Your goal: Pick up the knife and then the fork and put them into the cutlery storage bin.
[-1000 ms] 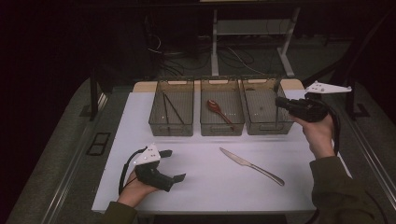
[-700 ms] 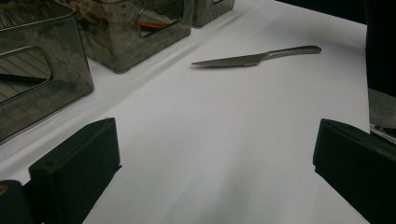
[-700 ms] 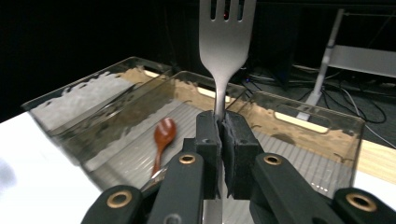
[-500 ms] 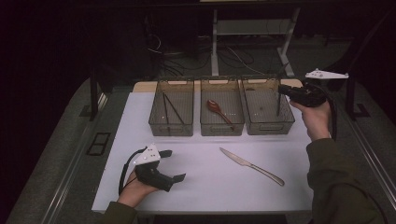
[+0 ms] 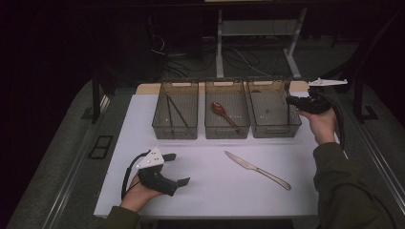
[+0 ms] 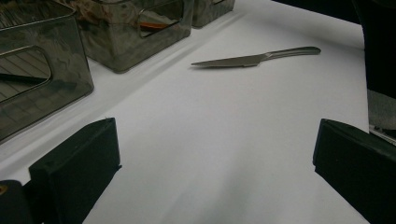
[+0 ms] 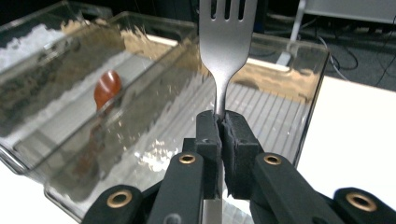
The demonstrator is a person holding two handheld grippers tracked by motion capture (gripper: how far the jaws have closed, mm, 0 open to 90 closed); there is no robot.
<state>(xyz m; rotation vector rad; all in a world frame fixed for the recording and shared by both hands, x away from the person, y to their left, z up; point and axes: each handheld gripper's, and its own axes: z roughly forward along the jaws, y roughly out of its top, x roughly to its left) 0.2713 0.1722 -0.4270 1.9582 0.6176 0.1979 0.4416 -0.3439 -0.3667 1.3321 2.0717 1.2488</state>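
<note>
Worktop point(image 5: 143, 119) white, with the left hand-held gripper point(image 5: 174, 169) resting low on it at the near left, jaws spread wide and empty. Three clear bins stand in a row beyond; the knife point(image 5: 258, 169) lies in front of them. At the far right, the right hand-held gripper point(image 7: 222, 128) is clamped on the fork point(image 7: 226, 42), apparently just above the rightmost bin point(image 5: 273, 125).

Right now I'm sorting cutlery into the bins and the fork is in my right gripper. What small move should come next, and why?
Probably ease the right gripper forward and down, over the right bin. It is shut on the fork, which hangs at that bin's near edge. The bin looks empty; the spoon lies in the middle bin, and the knife waits on the table.
</note>
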